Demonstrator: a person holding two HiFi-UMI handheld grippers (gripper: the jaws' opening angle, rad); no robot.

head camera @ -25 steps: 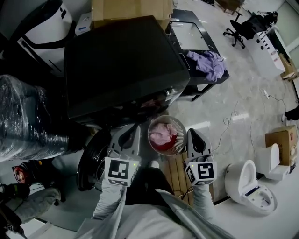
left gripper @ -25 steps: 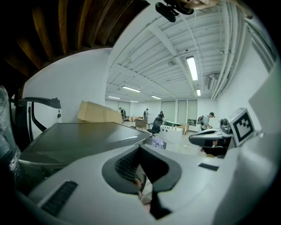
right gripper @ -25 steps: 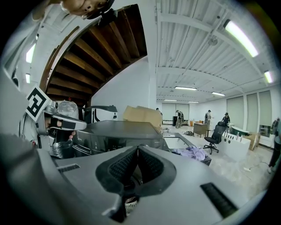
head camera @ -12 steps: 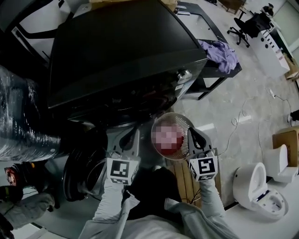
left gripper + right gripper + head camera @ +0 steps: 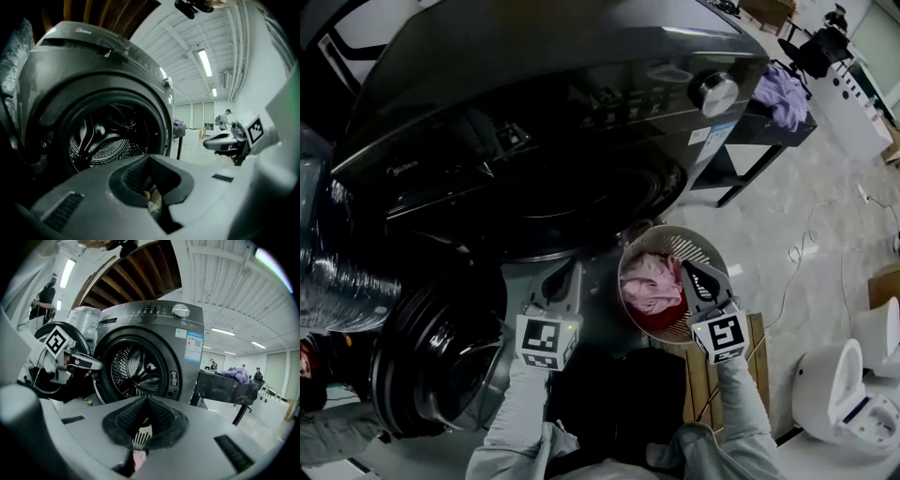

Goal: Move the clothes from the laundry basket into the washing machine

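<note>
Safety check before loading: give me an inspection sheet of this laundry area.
Surface: pale glossy floor; wooden slats by the basket.
Job's things: washing machine, door swung open, no clothes visible in drum; laundry basket holds pink clothes.
Clutter: purple garment on dark table; plastic-wrapped bundle at left.
Grippers: left claw shut, facing the drum; right claw shut, above the basket.
Cables: loose cable on floor.
Surroundings: office chair, white appliance, people far off.
</note>
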